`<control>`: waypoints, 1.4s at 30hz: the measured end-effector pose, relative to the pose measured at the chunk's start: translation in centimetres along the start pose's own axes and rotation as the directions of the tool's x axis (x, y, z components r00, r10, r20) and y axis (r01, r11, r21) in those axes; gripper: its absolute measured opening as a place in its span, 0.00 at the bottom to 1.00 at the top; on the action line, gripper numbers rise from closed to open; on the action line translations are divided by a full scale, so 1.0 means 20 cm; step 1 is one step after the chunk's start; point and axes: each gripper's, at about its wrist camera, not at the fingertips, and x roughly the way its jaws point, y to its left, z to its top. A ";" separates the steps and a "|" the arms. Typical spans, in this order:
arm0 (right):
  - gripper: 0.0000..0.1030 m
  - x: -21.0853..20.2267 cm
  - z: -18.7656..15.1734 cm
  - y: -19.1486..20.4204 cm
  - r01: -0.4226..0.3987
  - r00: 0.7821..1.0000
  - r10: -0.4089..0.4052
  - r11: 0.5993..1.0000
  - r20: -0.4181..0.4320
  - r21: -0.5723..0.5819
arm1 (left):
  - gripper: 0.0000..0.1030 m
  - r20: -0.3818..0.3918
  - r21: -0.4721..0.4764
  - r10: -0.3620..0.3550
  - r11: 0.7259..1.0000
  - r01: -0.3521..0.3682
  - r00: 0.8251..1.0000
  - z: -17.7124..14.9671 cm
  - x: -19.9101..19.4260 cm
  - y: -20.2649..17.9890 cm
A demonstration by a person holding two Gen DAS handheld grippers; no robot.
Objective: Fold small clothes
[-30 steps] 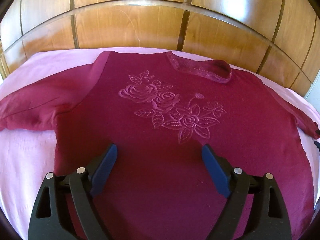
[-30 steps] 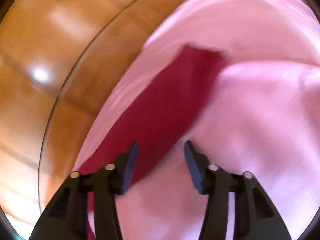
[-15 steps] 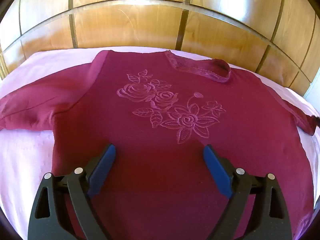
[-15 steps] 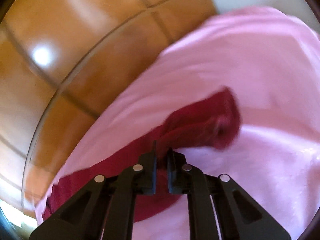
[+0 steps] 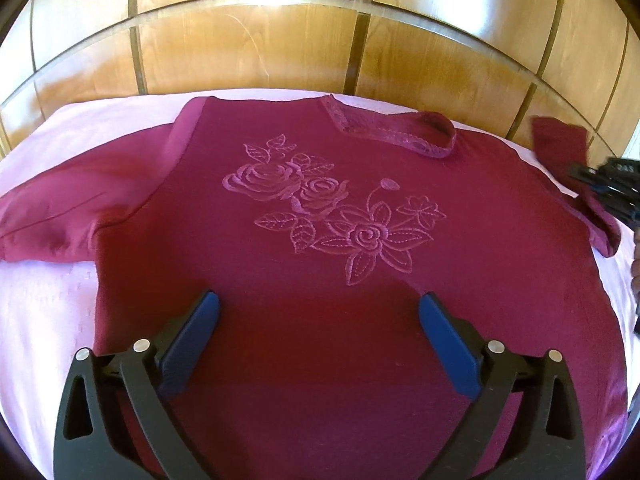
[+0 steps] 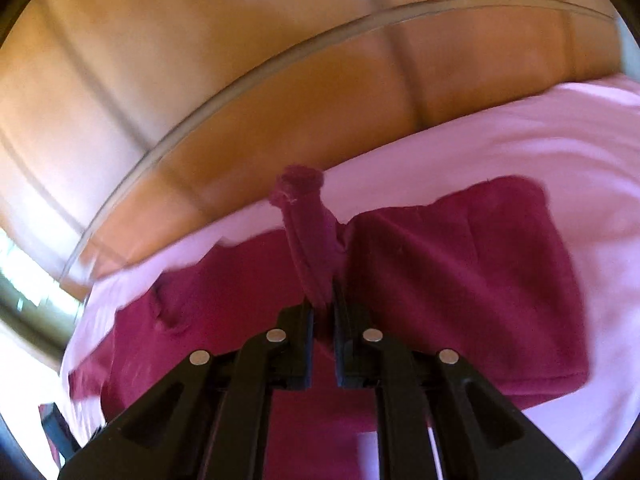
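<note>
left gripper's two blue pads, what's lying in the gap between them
Only the plain lower front of the dark red embroidered sweater, flat on the pink sheet. The left gripper's jaws are opening, clamping nothing, as the left wrist view shows.

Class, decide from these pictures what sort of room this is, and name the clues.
Probably a bedroom: a maroon top lies spread on a pink sheet, apparently a bed, against glossy wooden panels, like a headboard or wardrobe.

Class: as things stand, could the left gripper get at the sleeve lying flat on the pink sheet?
Probably yes. The left gripper hangs over the shirt with jaws opening and nothing between them. The flat sleeve lies uncovered on the pink sheet.
</note>
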 end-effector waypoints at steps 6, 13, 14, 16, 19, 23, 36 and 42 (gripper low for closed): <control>0.07 0.14 -0.22 0.34 -0.067 0.994 0.058 0.993 -0.087 -0.101 | 0.96 -0.003 -0.016 -0.020 1.000 0.020 1.000 0.00 0.00 0.01; 0.53 0.15 -0.34 0.47 -0.086 0.993 0.074 0.986 -0.091 -0.146 | 0.96 -0.018 -0.016 -0.021 1.000 0.021 1.000 0.02 -0.02 0.00; 0.58 0.09 -0.34 0.44 -0.096 0.993 0.085 0.985 -0.085 -0.141 | 0.96 -0.012 -0.028 -0.033 0.999 0.033 0.999 0.03 -0.03 0.00; 0.66 0.00 -0.36 0.39 -0.109 0.993 0.102 0.986 -0.066 -0.125 | 0.94 -0.009 -0.075 -0.077 0.994 0.076 0.997 0.05 -0.05 0.01; 0.75 -0.12 -0.40 0.29 -0.118 0.993 0.114 0.988 -0.040 -0.095 | 0.80 0.004 -0.158 -0.190 0.969 0.188 0.982 0.11 -0.06 0.02; 0.79 -0.24 -0.49 0.14 -0.079 0.997 0.078 0.995 -0.020 -0.057 | 0.69 -0.020 -0.189 -0.332 0.928 0.322 0.943 0.25 -0.01 -0.06; 0.85 -0.24 -0.63 0.05 -0.106 0.993 0.109 0.992 0.034 -0.066 | 0.54 -0.138 -0.237 -0.388 0.906 0.350 0.911 0.52 0.34 -0.46; 0.97 -0.25 -0.61 0.00 -0.197 0.980 0.197 0.980 0.034 -0.005 | 0.07 -0.103 -0.139 -0.357 0.929 0.342 0.928 0.59 0.29 -0.50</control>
